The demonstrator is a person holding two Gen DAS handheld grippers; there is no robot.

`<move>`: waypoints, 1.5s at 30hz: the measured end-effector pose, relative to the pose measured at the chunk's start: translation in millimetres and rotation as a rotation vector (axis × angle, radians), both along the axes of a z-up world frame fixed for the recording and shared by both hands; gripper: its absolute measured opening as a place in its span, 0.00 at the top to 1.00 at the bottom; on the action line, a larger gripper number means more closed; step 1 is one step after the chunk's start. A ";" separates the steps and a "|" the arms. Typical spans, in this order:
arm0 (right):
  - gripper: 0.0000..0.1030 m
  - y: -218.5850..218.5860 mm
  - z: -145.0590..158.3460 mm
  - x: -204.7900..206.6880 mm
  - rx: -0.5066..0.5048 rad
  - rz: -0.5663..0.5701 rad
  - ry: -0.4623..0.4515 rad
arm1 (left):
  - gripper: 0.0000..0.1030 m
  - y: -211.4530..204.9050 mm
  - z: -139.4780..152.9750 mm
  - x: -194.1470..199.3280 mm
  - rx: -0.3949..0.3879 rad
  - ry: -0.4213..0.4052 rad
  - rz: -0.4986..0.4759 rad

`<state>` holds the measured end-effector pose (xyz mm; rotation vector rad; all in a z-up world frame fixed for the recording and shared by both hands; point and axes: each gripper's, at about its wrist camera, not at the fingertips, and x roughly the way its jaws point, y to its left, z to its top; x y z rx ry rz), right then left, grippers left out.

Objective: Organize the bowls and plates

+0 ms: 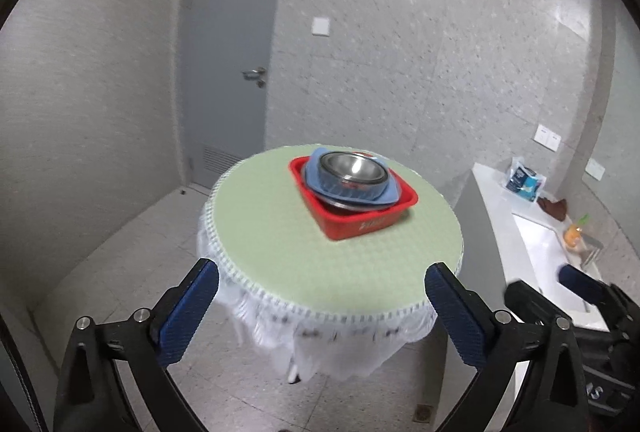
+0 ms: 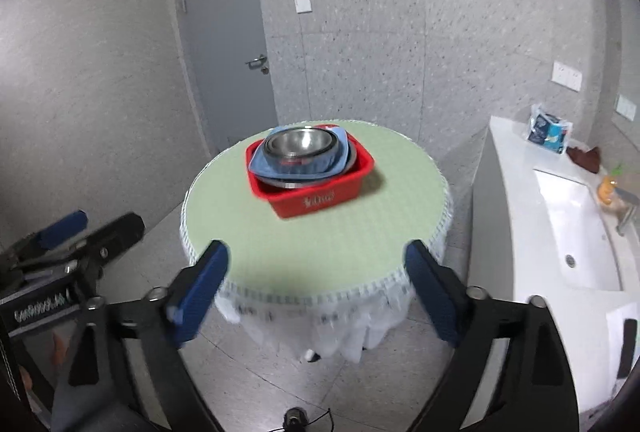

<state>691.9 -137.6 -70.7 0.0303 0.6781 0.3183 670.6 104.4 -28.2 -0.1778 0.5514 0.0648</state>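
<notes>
1. Left gripper (image 1: 322,302): fingers spread wide, empty, hovering short of the near edge of the round worktop (image 1: 280,252).
2. Mid-worktop: red basket (image 1: 362,222) holding nested stack — blue plate (image 1: 352,192), steel bowl (image 1: 354,168) on top, further metal rim beneath. Nothing loose on the cloth.
3. Right gripper (image 2: 316,286): fingers likewise parted, empty, well apart from basket.
4. Judged: either finished or not begun; cannot tell which.

Shiny metal bowl (image 1: 353,168), matt blue plastic plate (image 1: 320,181), glossy red plastic tub (image 1: 360,226), woven green desk (image 1: 280,244) cloth, ribbed blue jaws
</notes>
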 end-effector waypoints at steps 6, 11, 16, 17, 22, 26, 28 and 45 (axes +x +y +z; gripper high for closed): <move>0.01 -26.7 8.7 -91.8 -0.013 -0.014 -0.048 | 0.01 -48.4 -1.4 -124.3 0.081 -0.027 0.022; 0.00 -41.6 25.6 -152.4 -0.003 -0.029 -0.095 | 0.01 -74.5 7.0 -203.7 0.101 -0.050 0.039; 0.00 -53.3 40.8 -196.6 0.009 -0.045 -0.134 | 0.01 -82.2 13.9 -260.2 0.113 -0.093 0.046; 0.00 -54.3 43.4 -204.4 0.015 -0.046 -0.142 | 0.01 -85.7 14.1 -273.2 0.119 -0.100 0.049; 0.00 -54.9 48.1 -235.4 0.023 -0.061 -0.170 | 0.01 -82.9 6.9 -311.6 0.136 -0.131 0.050; 0.00 -52.8 46.7 -254.1 0.022 -0.073 -0.177 | 0.01 -76.3 -0.9 -330.2 0.127 -0.141 0.037; 0.00 -51.6 45.7 -262.5 0.024 -0.082 -0.180 | 0.01 -72.9 -3.5 -339.3 0.132 -0.148 0.033; 0.00 -37.8 33.0 -319.6 0.014 -0.130 -0.207 | 0.01 -40.3 -16.6 -381.6 0.136 -0.161 0.006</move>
